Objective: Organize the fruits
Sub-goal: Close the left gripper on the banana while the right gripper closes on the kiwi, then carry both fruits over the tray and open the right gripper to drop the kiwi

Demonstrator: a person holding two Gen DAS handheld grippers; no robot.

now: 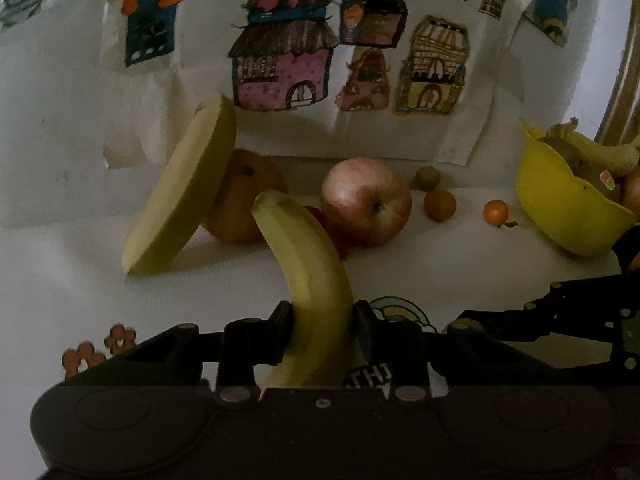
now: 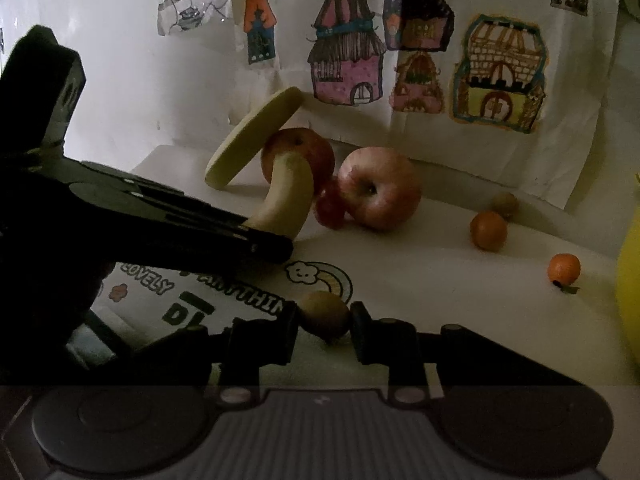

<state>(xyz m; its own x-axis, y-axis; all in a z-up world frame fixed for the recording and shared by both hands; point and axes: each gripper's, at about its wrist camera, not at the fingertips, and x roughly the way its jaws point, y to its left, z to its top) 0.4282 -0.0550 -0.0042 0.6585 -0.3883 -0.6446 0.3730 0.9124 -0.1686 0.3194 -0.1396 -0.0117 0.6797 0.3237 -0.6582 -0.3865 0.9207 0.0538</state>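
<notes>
Left tool (image 1: 323,330) clamped on the banana (image 1: 308,280) — pads press both sides near its lower end, the free tip arcs up toward the red apple (image 1: 366,208).

Right tool (image 2: 323,326) clamped on a small brownish-green fruit (image 2: 325,318), maybe a kiwi; it sits between the pads just above the white bench (image 2: 460,312).

Places relative to the red apple:
- A small dark-red fruit (image 2: 330,208) touches it on the left, low down.
- A second reddish round fruit (image 2: 298,156) is behind-left, partly hidden by the banana.
- A pale yellow disc (image 2: 256,140) — lid or plate, can't tell — leans tilted on that second fruit, lower edge on the bench.
- To the right, apart from it: a small greenish fruit (image 2: 505,203), a small orange fruit (image 2: 488,231), and further right a smaller orange one with a leaf (image 2: 564,268).
- Far right: yellow bowl (image 1: 560,208) already holding a banana and other fruit.
- Behind: paper sheets with coloured house drawings (image 1: 284,48) hang on the wall.

Printed rainbow-and-cloud sticker (image 2: 320,280) on the bench in front of the apple, near the right tool.
</notes>
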